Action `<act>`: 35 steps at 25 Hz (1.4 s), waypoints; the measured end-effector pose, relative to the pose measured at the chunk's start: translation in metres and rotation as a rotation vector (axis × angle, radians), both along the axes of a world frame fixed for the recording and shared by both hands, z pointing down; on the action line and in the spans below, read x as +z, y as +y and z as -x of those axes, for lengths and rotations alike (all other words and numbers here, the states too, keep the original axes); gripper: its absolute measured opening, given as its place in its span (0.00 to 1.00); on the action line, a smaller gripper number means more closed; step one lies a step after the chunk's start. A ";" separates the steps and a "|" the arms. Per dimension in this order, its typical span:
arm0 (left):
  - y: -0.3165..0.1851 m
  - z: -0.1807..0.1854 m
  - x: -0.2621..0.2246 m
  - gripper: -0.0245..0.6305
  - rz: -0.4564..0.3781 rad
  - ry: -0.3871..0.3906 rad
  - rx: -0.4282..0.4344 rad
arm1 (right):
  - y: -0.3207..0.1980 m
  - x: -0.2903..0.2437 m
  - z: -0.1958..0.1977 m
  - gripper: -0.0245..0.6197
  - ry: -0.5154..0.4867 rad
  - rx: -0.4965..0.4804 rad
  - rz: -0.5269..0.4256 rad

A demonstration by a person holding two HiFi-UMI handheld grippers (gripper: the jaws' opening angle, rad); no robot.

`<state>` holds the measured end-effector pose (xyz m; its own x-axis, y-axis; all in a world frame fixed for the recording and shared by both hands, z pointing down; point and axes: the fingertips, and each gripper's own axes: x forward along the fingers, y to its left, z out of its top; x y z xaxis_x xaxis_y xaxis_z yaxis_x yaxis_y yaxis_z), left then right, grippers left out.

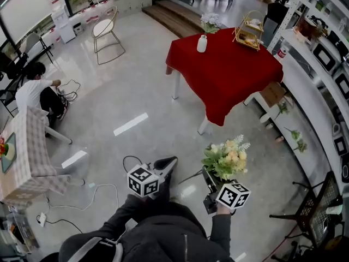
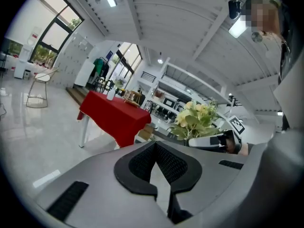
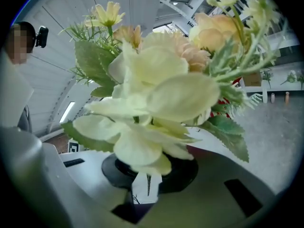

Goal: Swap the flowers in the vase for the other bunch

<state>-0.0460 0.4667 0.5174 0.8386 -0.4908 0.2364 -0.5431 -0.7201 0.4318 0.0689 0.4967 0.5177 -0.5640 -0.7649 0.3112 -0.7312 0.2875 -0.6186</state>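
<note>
A red-clothed table (image 1: 229, 70) stands ahead, with a white vase (image 1: 202, 43) on it that holds pale flowers (image 1: 210, 21). My right gripper (image 1: 210, 177) is shut on the stems of a cream and yellow bunch (image 1: 226, 157), which fills the right gripper view (image 3: 152, 94) above the jaws (image 3: 147, 177). My left gripper (image 1: 165, 165) is shut with nothing in it; its pads meet in the left gripper view (image 2: 156, 148). That view also shows the red table (image 2: 111, 114), the vase (image 2: 110, 95) and the held bunch (image 2: 194, 118) far apart.
A gold tiered stand (image 1: 248, 30) sits on the red table. A wire chair (image 1: 106, 29) stands far left, a checked-cloth table (image 1: 27, 157) near left with a seated person (image 1: 35, 91). Cables (image 1: 98, 192) lie on the floor. Shelving (image 1: 327, 64) and a black chair (image 1: 316, 212) line the right.
</note>
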 end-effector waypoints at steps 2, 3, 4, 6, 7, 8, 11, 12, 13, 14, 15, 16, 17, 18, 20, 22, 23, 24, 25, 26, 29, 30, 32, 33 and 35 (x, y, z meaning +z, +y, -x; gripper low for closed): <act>-0.015 0.002 0.000 0.05 0.000 -0.010 0.001 | -0.021 -0.003 0.001 0.12 -0.009 0.002 -0.002; -0.024 0.004 0.000 0.05 0.001 -0.013 0.001 | -0.032 -0.005 0.001 0.12 -0.013 0.002 -0.005; -0.033 0.005 0.001 0.05 0.004 -0.015 -0.002 | -0.044 -0.006 0.002 0.12 -0.014 0.002 -0.006; -0.052 0.007 0.001 0.05 0.011 -0.014 -0.010 | -0.065 -0.007 0.004 0.12 -0.015 -0.001 -0.003; -0.061 0.007 0.001 0.05 0.014 -0.012 -0.014 | -0.075 -0.007 0.005 0.12 -0.016 -0.003 0.001; -0.070 0.007 0.000 0.05 0.016 -0.010 -0.017 | -0.085 -0.006 0.006 0.12 -0.017 -0.006 0.006; -0.093 0.006 -0.002 0.05 0.021 0.001 -0.022 | -0.110 -0.005 0.007 0.12 -0.012 -0.014 0.019; -0.100 0.006 -0.002 0.05 0.024 0.003 -0.023 | -0.119 -0.005 0.008 0.12 -0.010 -0.017 0.022; -0.107 0.006 -0.002 0.05 0.027 0.004 -0.023 | -0.127 -0.005 0.008 0.12 -0.009 -0.019 0.024; -0.115 0.006 -0.002 0.05 0.031 0.004 -0.023 | -0.136 -0.006 0.009 0.12 -0.009 -0.019 0.026; -0.122 0.006 -0.003 0.05 0.034 0.004 -0.022 | -0.144 -0.007 0.009 0.12 -0.008 -0.018 0.028; -0.129 0.006 -0.003 0.05 0.037 0.004 -0.019 | -0.153 -0.007 0.008 0.12 -0.007 -0.016 0.030; -0.136 0.007 -0.003 0.05 0.038 0.004 -0.015 | -0.161 -0.007 0.008 0.12 -0.005 -0.014 0.032; -0.143 0.008 -0.003 0.05 0.039 0.003 -0.013 | -0.169 -0.007 0.007 0.12 -0.002 -0.011 0.034; -0.157 0.010 -0.005 0.05 0.038 0.003 -0.010 | -0.185 -0.008 0.007 0.12 0.004 -0.007 0.035; -0.172 0.012 -0.007 0.05 0.036 0.001 -0.007 | -0.199 -0.010 0.008 0.12 0.004 -0.007 0.030; -0.180 0.013 -0.008 0.05 0.034 -0.001 -0.007 | -0.206 -0.011 0.009 0.12 0.002 -0.009 0.024; -0.189 0.013 -0.008 0.05 0.032 -0.002 -0.007 | -0.214 -0.012 0.011 0.12 0.000 -0.012 0.019; -0.197 0.014 -0.009 0.05 0.029 -0.002 -0.008 | -0.221 -0.013 0.012 0.12 0.000 -0.014 0.015; -0.205 0.015 -0.010 0.05 0.027 -0.002 -0.010 | -0.228 -0.013 0.013 0.12 0.000 -0.017 0.014; -0.223 0.015 -0.011 0.05 0.032 0.006 -0.020 | -0.246 -0.011 0.015 0.12 0.001 -0.021 0.022; -0.228 0.016 -0.011 0.05 0.035 0.007 -0.021 | -0.251 -0.011 0.016 0.12 0.002 -0.020 0.025; -0.238 0.017 -0.010 0.05 0.037 0.006 -0.020 | -0.262 -0.010 0.018 0.12 0.003 -0.017 0.026; -0.244 0.018 -0.010 0.05 0.038 0.003 -0.019 | -0.267 -0.011 0.019 0.12 0.004 -0.016 0.025; -0.255 0.018 -0.009 0.05 0.039 -0.003 -0.017 | -0.276 -0.011 0.018 0.12 0.008 -0.012 0.023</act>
